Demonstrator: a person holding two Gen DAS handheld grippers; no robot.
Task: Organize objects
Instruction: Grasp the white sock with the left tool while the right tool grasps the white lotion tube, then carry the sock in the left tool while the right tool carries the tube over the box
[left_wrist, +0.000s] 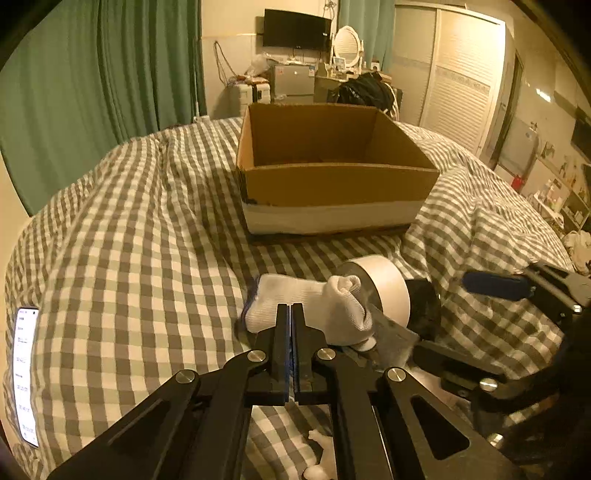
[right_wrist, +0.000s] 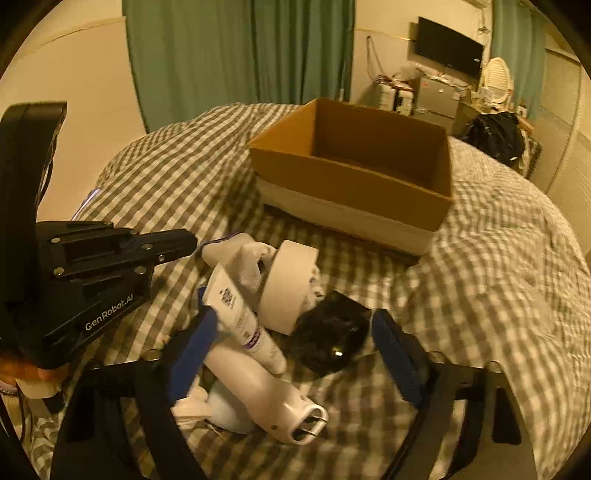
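The left gripper (left_wrist: 291, 308) has its fingers pressed fully together at the lower centre of its view, tips against the near edge of the white sock (left_wrist: 314, 302); whether a fold of cloth is pinched between them I cannot tell. The right gripper (right_wrist: 291, 332) stands with fingers spread wide — a blue pad on each side, nothing clamped — around the pile at the lower middle of its frame.

Just beyond the fingers lies that pile on the checked bed cover (left_wrist: 129, 229): the sock, soft and crumpled, leaning on a roll of pale tape (right_wrist: 290, 286) set on edge; a white tube (right_wrist: 240, 314) with printed label slanting across; a dark crinkled bundle (right_wrist: 332, 339) beside the tape; and a white hair dryer (right_wrist: 273, 402) nearest the camera.

Further out, upper centre, sits the cardboard box (left_wrist: 332, 184), open-topped and, as far as its inside shows, empty. So the sorting looks barely begun — every object is outside the box.
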